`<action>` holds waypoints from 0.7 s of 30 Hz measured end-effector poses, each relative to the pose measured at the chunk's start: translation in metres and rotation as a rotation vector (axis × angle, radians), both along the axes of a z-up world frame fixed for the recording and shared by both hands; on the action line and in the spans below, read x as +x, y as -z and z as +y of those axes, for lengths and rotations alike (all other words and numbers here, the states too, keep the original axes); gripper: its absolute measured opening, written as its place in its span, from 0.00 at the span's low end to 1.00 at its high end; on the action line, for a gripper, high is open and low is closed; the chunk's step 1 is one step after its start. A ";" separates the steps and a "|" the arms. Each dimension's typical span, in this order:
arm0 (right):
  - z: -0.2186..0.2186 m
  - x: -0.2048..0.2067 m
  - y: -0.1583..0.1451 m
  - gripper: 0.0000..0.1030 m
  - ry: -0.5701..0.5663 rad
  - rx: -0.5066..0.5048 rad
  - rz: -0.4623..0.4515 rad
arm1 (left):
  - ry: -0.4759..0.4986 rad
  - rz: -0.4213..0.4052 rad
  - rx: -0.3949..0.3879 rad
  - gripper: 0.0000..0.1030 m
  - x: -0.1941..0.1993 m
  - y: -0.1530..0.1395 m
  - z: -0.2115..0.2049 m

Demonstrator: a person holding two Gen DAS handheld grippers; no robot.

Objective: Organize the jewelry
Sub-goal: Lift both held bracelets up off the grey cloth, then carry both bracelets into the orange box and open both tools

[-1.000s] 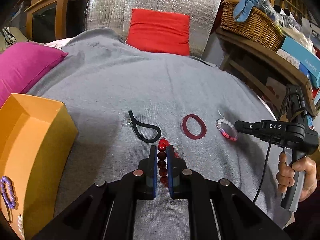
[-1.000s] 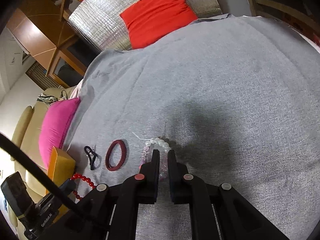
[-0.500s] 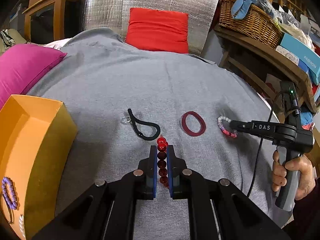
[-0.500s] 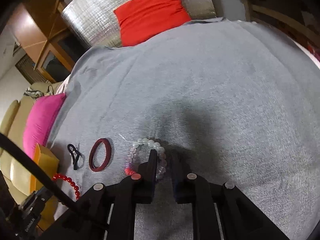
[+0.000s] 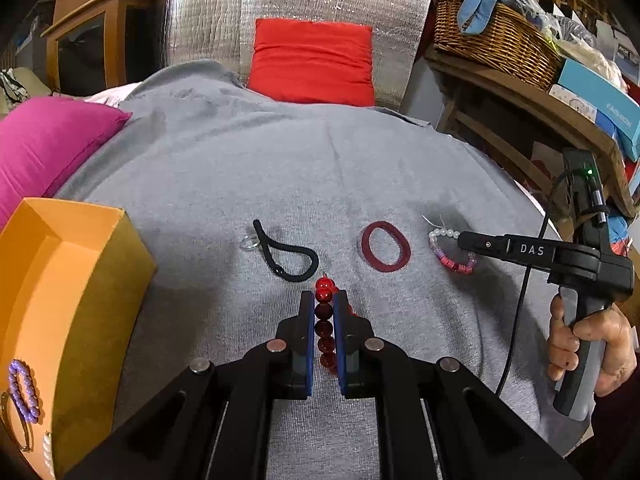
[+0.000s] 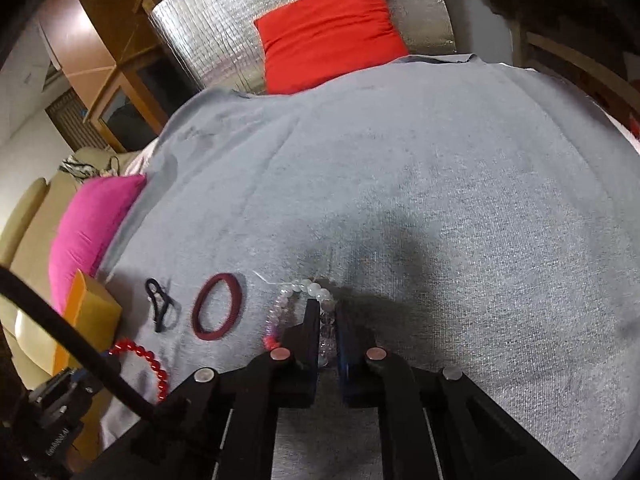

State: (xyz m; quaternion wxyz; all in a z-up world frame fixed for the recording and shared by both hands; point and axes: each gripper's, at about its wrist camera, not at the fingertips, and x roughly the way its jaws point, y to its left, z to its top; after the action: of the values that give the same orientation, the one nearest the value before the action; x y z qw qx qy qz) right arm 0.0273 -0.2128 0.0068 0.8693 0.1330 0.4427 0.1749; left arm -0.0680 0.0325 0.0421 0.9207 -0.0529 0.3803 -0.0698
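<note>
My left gripper [image 5: 324,298] is shut on a red bead bracelet [image 5: 325,322]; its beads line up between the blue pads just above the grey cloth [image 5: 320,168]. My right gripper [image 6: 328,310] is low on the cloth. Its jaws are closing on a white and pink bead bracelet [image 6: 294,294], with clear beads pinched between the pads. In the left wrist view this bracelet [image 5: 452,252] lies at the tips of the right gripper [image 5: 466,240], which a hand [image 5: 580,344] holds. A maroon hair band [image 5: 386,246], a black cord loop [image 5: 288,256] and a small clear ring [image 5: 250,243] lie loose between them.
An orange box [image 5: 80,280] stands at the left edge and holds a purple bead bracelet [image 5: 24,392] and other pieces. A pink cushion [image 5: 48,140] lies behind it, and a red cushion [image 5: 314,64] is at the back. A wooden shelf with a wicker basket [image 5: 496,40] stands at the right.
The right gripper rolled and settled onto the white and pink bracelet, parting briefly and then closing on its beads. The left gripper kept still with the red bracelet.
</note>
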 end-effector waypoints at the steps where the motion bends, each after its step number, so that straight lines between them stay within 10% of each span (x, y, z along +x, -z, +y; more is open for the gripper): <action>1: 0.000 -0.001 -0.003 0.08 -0.002 0.014 -0.002 | 0.000 -0.006 -0.002 0.09 -0.001 -0.002 0.000; 21: 0.024 -0.034 -0.055 0.08 -0.088 0.179 -0.070 | -0.035 -0.126 -0.015 0.09 -0.042 -0.053 0.017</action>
State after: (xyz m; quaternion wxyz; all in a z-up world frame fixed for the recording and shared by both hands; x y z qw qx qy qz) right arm -0.0064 -0.1884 0.0620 0.8605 0.1843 0.4000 0.2561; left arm -0.1099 0.0491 0.0951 0.9436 -0.0617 0.3199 -0.0597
